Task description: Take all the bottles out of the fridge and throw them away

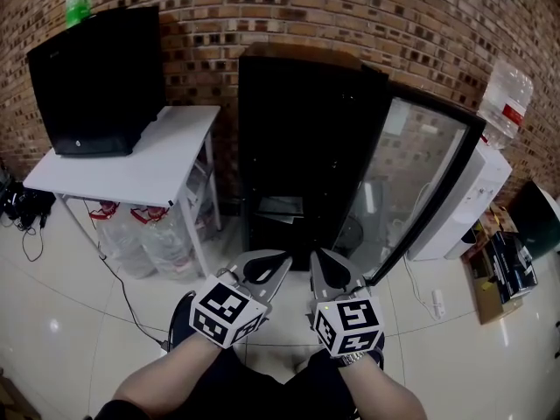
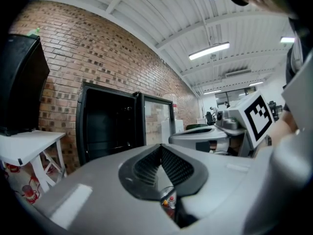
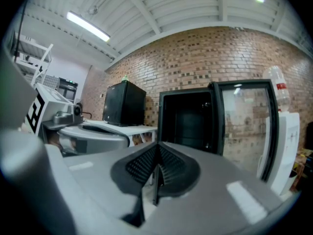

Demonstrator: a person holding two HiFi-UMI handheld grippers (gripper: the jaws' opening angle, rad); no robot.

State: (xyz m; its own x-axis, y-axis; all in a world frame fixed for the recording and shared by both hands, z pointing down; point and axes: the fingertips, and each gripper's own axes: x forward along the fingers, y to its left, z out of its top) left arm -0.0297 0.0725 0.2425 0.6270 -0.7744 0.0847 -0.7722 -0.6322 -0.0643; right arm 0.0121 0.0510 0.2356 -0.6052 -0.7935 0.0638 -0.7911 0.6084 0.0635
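Note:
A black fridge (image 1: 297, 147) stands against the brick wall with its glass door (image 1: 420, 178) swung open to the right. Its inside is dark and I make out no bottles in it. My left gripper (image 1: 282, 263) and right gripper (image 1: 317, 259) are held side by side low in front of the fridge, both pointing level at it. In the left gripper view the left gripper (image 2: 160, 148) has its ribbed pads meeting at the tips, with nothing between them. In the right gripper view the right gripper (image 3: 157, 146) is likewise shut and empty. The fridge (image 3: 188, 119) lies ahead.
A white table (image 1: 131, 169) at the left carries a black box (image 1: 101, 81) with a green bottle (image 1: 78, 0) on top. Plastic bags (image 1: 144, 234) sit under the table. A white water dispenser (image 1: 464, 199) with a big bottle (image 1: 506, 101) stands to the right of the door.

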